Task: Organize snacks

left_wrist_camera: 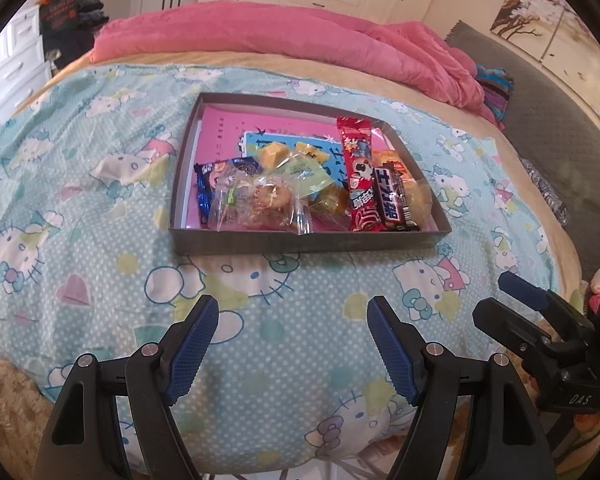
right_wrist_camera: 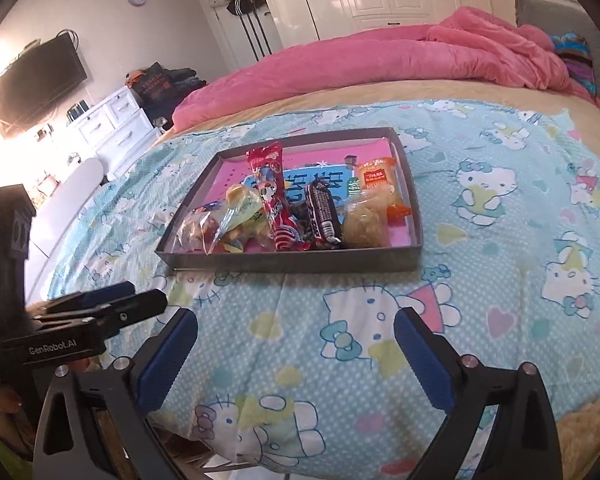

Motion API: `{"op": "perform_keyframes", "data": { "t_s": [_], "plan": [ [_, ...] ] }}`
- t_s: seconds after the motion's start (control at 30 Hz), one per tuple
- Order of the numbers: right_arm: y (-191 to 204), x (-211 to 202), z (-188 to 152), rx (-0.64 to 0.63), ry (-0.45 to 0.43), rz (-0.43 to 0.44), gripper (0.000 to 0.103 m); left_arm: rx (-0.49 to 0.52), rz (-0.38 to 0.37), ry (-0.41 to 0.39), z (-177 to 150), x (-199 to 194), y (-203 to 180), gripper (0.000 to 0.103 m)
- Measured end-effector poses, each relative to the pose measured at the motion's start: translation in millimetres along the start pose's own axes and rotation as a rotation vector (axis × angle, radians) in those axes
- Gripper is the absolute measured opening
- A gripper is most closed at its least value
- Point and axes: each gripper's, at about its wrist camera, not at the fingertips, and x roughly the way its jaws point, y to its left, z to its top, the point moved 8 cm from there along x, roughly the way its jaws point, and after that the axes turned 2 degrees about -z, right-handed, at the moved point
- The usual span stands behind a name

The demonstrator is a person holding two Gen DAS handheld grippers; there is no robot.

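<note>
Item: shallow grey box (left_wrist_camera: 236,240) on cartoon-print bedspread (left_wrist_camera: 100,200), holding wrapped snacks (left_wrist_camera: 260,200), among them a red packet (left_wrist_camera: 358,172). Left gripper (left_wrist_camera: 292,344): fingers released, nothing between. Right gripper (right_wrist_camera: 296,356): fingers released, nothing between; both short of the box.

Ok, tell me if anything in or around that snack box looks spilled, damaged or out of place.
Nothing stands out. All the snacks sit inside the grey box on the bedspread, bunched loosely at its near end; none lies outside it. Both the left gripper and right gripper hang open and empty, short of the box.
</note>
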Motion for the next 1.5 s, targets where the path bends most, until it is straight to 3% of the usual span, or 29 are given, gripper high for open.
{"op": "perform_keyframes", "data": {
  "t_s": [0.17, 1.5],
  "plan": [
    [3.6, -8.8, -0.9, -0.028, -0.033, -0.025, 0.1, 0.026, 0.01, -0.006, -0.2, -1.5, -5.7, 0.078],
    [-11.8, 0.0, -3.7, 0.031, -0.005, -0.031, 0.101, 0.04, 0.028, -0.007, 0.8, -2.5, -6.2, 0.078]
  ]
}}
